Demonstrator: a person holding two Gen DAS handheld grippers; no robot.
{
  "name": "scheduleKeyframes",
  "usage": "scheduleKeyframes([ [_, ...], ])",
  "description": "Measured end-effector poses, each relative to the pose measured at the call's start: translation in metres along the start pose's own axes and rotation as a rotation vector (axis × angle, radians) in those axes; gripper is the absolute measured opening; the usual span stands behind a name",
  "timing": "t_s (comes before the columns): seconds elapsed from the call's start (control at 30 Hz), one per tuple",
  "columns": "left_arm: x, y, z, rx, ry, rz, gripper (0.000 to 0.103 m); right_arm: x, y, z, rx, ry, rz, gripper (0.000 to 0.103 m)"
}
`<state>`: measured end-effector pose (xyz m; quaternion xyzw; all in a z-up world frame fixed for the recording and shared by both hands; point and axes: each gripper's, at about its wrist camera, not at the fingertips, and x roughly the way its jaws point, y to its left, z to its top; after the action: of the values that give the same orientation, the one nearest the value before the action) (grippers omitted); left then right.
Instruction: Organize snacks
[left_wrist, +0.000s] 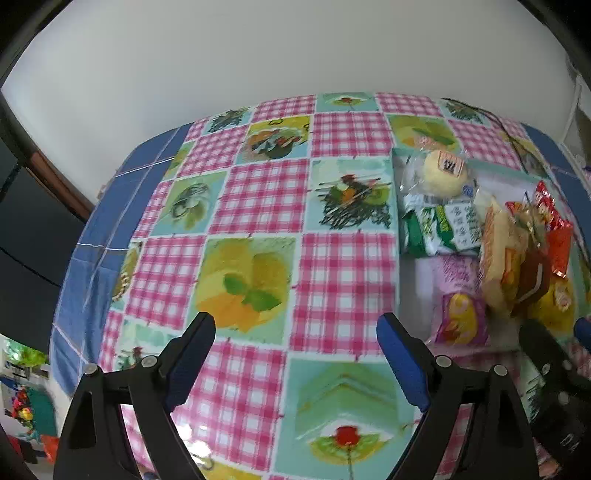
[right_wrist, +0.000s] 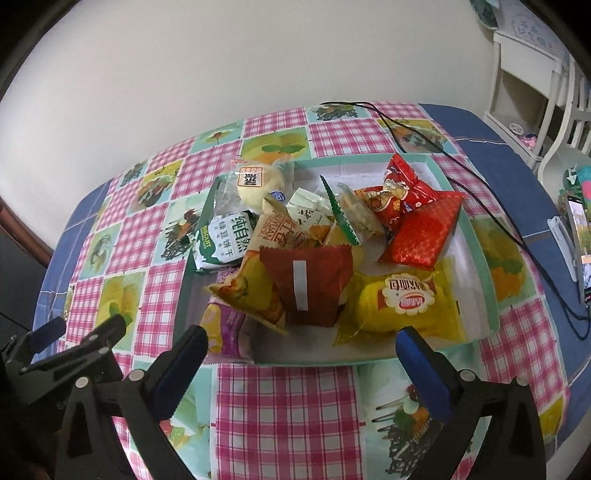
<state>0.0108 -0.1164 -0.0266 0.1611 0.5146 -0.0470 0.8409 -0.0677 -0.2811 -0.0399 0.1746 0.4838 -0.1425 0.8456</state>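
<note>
A shallow mint-rimmed box (right_wrist: 480, 258) on the patchwork tablecloth holds a heap of wrapped snacks: a round pale bun (right_wrist: 258, 186), a green-and-white biscuit pack (right_wrist: 223, 243), a dark red packet (right_wrist: 308, 284), a yellow bun pack (right_wrist: 402, 302), red packs (right_wrist: 421, 232) and a purple pack (right_wrist: 221, 328). My right gripper (right_wrist: 303, 362) is open and empty, just in front of the box. My left gripper (left_wrist: 295, 354) is open and empty over bare cloth, left of the box (left_wrist: 417, 288). The bun (left_wrist: 443, 171) and biscuit pack (left_wrist: 443, 229) show there too.
A black cable (right_wrist: 443, 147) runs over the cloth behind and right of the box. A phone on a stand (right_wrist: 580, 243) is at the right edge. White furniture (right_wrist: 524, 85) stands at the far right. A white wall lies behind the table.
</note>
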Motion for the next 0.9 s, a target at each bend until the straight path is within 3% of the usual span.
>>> scheduleKeyframes([
  [0.33, -0.01, 0.01, -0.02, 0.008, -0.009, 0.012, 0.09, -0.007, 0.002, -0.012, -0.014, -0.007, -0.007, 0.103],
  [0.9, -0.008, 0.023, -0.022, -0.027, 0.012, -0.023, 0.089, -0.013, -0.003, -0.017, 0.011, -0.027, -0.017, 0.103],
])
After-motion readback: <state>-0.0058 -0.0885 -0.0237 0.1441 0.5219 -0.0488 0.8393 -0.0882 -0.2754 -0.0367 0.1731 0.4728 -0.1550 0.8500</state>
